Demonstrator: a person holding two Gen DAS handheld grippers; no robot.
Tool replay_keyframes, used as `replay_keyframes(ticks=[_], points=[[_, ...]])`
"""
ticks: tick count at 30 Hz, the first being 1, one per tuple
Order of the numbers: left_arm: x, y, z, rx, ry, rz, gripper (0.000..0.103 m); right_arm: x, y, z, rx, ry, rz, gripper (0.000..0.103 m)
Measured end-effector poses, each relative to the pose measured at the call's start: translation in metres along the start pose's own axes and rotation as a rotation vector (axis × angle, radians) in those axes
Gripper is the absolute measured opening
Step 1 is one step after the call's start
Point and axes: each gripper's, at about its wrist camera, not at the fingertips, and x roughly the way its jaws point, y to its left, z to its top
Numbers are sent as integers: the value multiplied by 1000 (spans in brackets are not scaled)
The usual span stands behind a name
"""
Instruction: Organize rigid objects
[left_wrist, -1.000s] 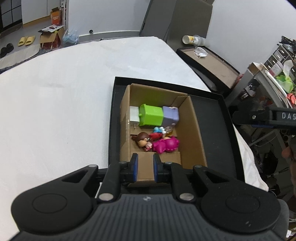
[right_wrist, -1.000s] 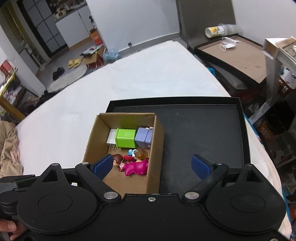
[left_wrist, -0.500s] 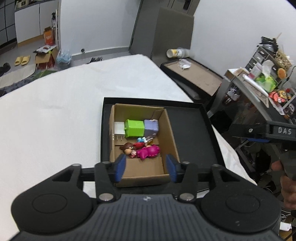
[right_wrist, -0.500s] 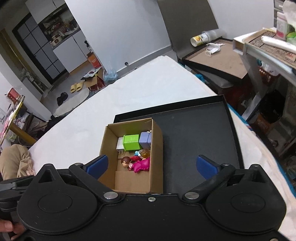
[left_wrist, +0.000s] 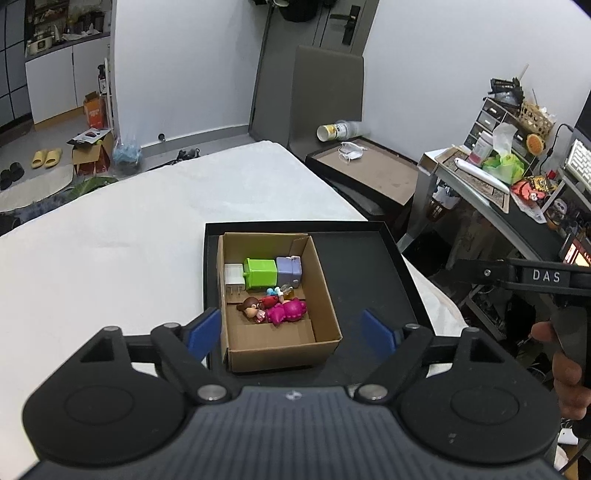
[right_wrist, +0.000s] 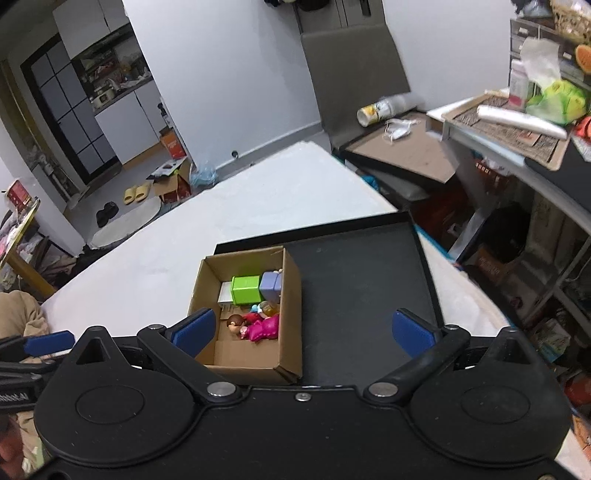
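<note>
Left fingers: we see both blue pads of the left gripper spread wide apart, holding nothing, raised above the near end of the cardboard box.

Right fingers: the right gripper also has its pads wide apart and empty; it hangs above the near edge of the black tray, with its left pad over the box's near corner.

Box: an open cardboard box sitting in the left part of the black tray, against its left rim; the rest of the tray floor is bare.

Box contents, far end: we count a white plug, a green block and a lilac block, side by side and touching in a row.

Box contents, middle: a doll in a pink dress lying on its side, with a few small pieces, blue, red and amber, just beyond it; we cannot tell what those are.

Surface: the tray rests on a white-covered surface, near its right edge; we cannot tell whether it is a desk or a bed.

Surroundings: a cluttered shelf to the right, a second dark tray with a paper cup beyond.

Step in hand: we judge the sorting close to done, since every toy we can see lies inside the box and neither gripper carries anything.

Next move: we think it calls for either finding a loose item outside these views or tidying the doll and small pieces, which would need the fingers lowered inside the box walls without nudging the row of blocks.
</note>
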Motion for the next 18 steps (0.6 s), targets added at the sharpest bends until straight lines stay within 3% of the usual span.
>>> replay_keyframes(ticks=[6, 18], points=[[-14, 0, -10, 3, -29, -4, 83, -17, -6, -10, 24, -57, -27, 103], [-47, -10, -29, 18, -79, -26, 83, -63, -5, -32, 21, -131, 14, 103]])
